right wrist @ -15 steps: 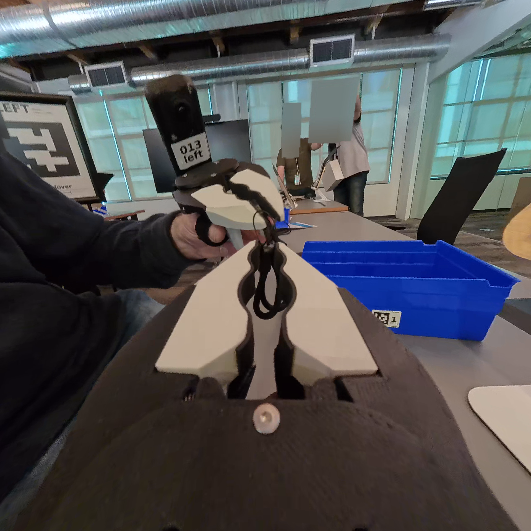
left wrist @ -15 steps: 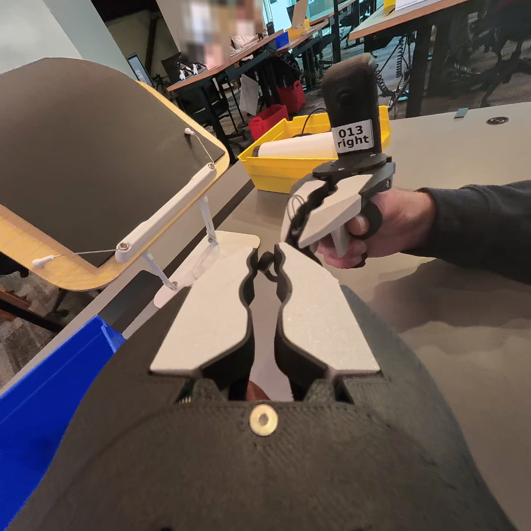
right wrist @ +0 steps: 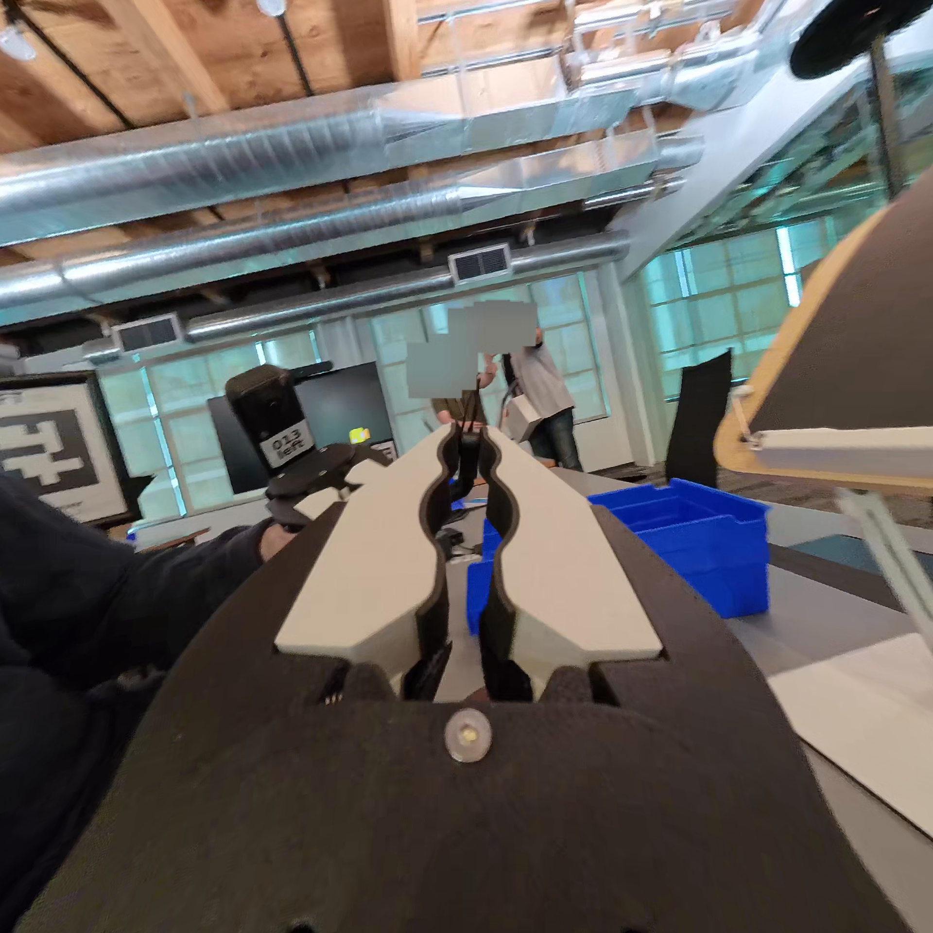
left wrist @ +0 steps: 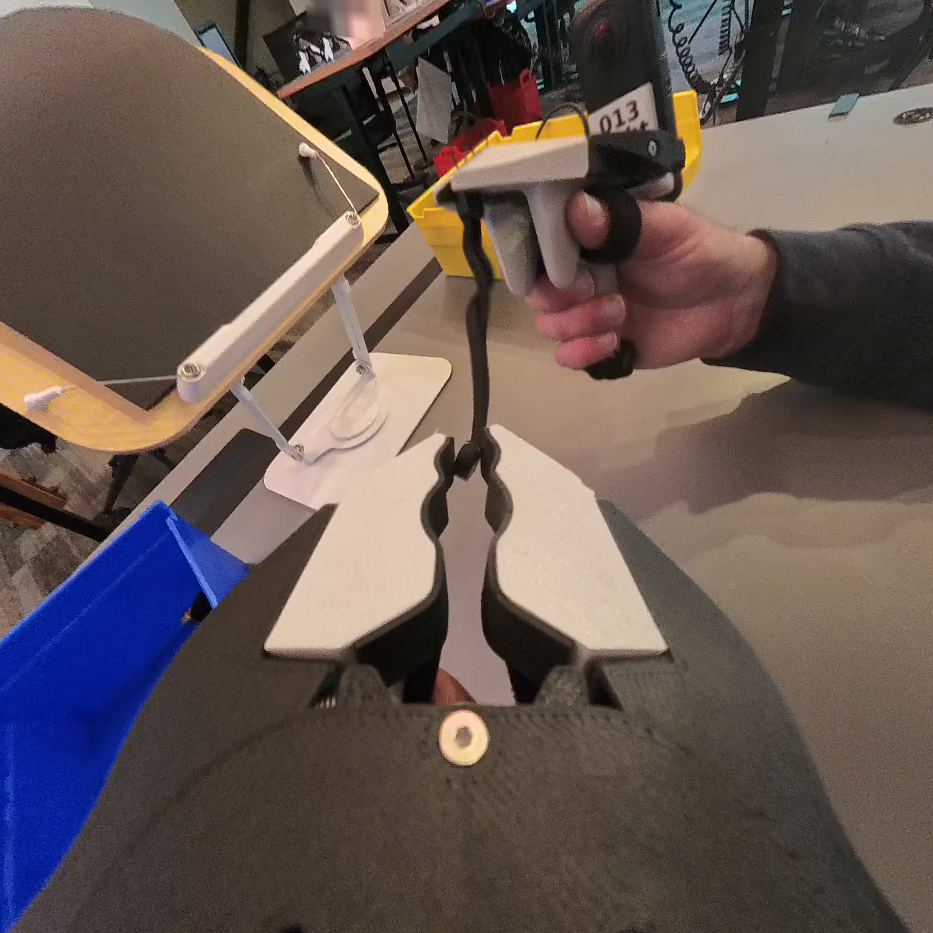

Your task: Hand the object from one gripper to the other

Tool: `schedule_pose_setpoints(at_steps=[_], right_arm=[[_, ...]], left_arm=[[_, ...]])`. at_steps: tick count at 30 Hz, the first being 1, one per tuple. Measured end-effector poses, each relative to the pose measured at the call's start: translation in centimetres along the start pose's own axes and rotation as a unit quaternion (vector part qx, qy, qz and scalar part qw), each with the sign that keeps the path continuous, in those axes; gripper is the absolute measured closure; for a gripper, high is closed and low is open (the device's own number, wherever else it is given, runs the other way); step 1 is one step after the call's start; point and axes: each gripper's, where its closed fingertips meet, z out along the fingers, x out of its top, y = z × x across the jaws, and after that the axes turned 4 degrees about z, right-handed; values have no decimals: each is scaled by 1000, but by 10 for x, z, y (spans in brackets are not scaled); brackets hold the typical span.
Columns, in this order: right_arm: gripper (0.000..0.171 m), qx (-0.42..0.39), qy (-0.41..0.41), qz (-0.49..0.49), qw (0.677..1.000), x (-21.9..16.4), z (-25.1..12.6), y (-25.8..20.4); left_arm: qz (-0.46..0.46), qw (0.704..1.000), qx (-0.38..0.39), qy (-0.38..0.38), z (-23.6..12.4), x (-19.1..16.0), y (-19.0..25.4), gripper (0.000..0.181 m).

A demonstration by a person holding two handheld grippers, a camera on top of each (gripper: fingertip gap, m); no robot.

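Fingers on both grippers are pinching the same thin black looped cord (left wrist: 478, 353): the left gripper (left wrist: 467, 457) grips its lower end, the right gripper (right wrist: 468, 438) grips the top, higher and farther back. So the cord hangs stretched between them above the grey desk (left wrist: 757, 505), probably so neither drops it mid-handoff.

Hidden, cropped and blurred parts

The black strap's (left wrist: 478, 348) upper end vanishes between the right gripper's (left wrist: 457, 194) fingers — its grip point unseen; the blue bin (left wrist: 91, 656) runs off the near-left edge, and the ceiling ducts (right wrist: 303, 166) are motion-smeared — as is the far window wall.
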Motion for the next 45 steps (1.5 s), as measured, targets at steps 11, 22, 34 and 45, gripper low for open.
schedule_pose_setpoints(at_steps=[11,22,34,45], right_arm=[[167,-35,-12,-11,999,-2,0,9],[167,13,-46,-29,998,-17,16,-16],[168,-1,-110,-13,994,-41,20,-6],[114,-76,-158,-27,984,-55,16,22]], left_arm=[[38,998,-39,-28,5,-14,30,176],[70,994,-52,-70,25,-25,48,176],[17,999,-41,-7,23,-1,33,176],[-51,994,-47,80,-2,35,9,176]])
